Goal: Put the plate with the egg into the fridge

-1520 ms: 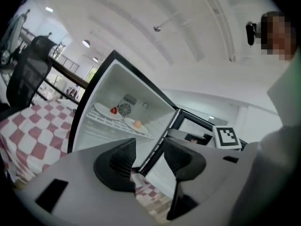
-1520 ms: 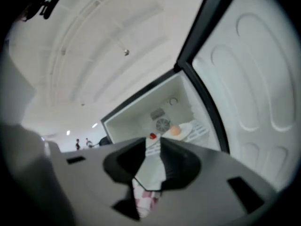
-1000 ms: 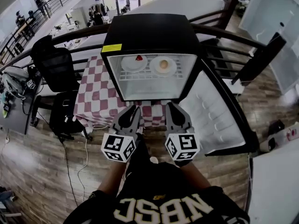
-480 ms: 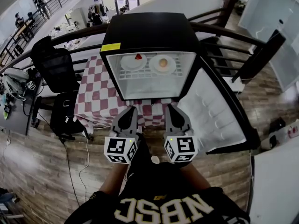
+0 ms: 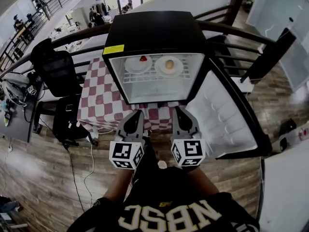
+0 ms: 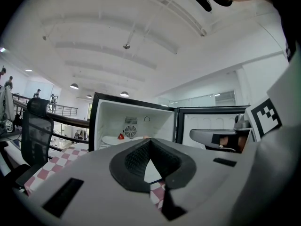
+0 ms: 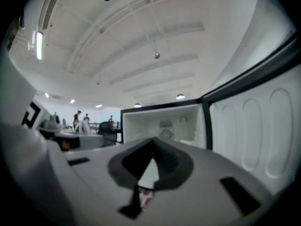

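The fridge [image 5: 149, 33] is finished black outside, white within. The surface [image 5: 99, 100] is covered in red-and-white checks, and a tan egg [image 5: 169, 63] is carried on a white plate [image 5: 178, 67].

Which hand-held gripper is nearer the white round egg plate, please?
Right: the right hand-held gripper is almost directly before the white round egg plate; the left hand-held gripper is offset to its left.
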`<state>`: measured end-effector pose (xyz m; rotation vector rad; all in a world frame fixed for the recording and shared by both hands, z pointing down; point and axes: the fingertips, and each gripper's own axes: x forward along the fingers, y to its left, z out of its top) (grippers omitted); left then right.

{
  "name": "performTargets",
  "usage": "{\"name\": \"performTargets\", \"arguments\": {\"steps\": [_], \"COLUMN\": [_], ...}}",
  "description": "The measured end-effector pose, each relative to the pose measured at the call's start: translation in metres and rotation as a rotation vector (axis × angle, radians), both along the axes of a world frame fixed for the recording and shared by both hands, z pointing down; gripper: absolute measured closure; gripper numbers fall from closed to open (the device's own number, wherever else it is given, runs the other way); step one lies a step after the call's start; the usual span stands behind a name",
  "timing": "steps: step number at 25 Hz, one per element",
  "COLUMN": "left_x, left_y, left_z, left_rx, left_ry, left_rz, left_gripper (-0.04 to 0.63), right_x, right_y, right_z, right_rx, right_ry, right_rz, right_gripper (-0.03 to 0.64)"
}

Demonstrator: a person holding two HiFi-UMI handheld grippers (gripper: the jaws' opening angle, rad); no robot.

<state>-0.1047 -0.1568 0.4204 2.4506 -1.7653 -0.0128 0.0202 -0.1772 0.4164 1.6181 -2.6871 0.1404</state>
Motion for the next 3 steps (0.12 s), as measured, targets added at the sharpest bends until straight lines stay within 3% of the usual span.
{"name": "performTargets", "arguments": {"steps": [3], "left_x": [-0.0027], "left_y": [-0.0054], "left_z": [0.0038], "left_rx": [-0.01], "left_ry": [0.003], "left_rz": [0.005], "left_gripper": [0.574], "right_x": [-0.0029], "right_y": [-0.0084], "right_z": [0.0052], "right_rx": [-0.016], "right_ry": [-0.006], "right_rz": [0.001], "right_gripper": [0.595]}}
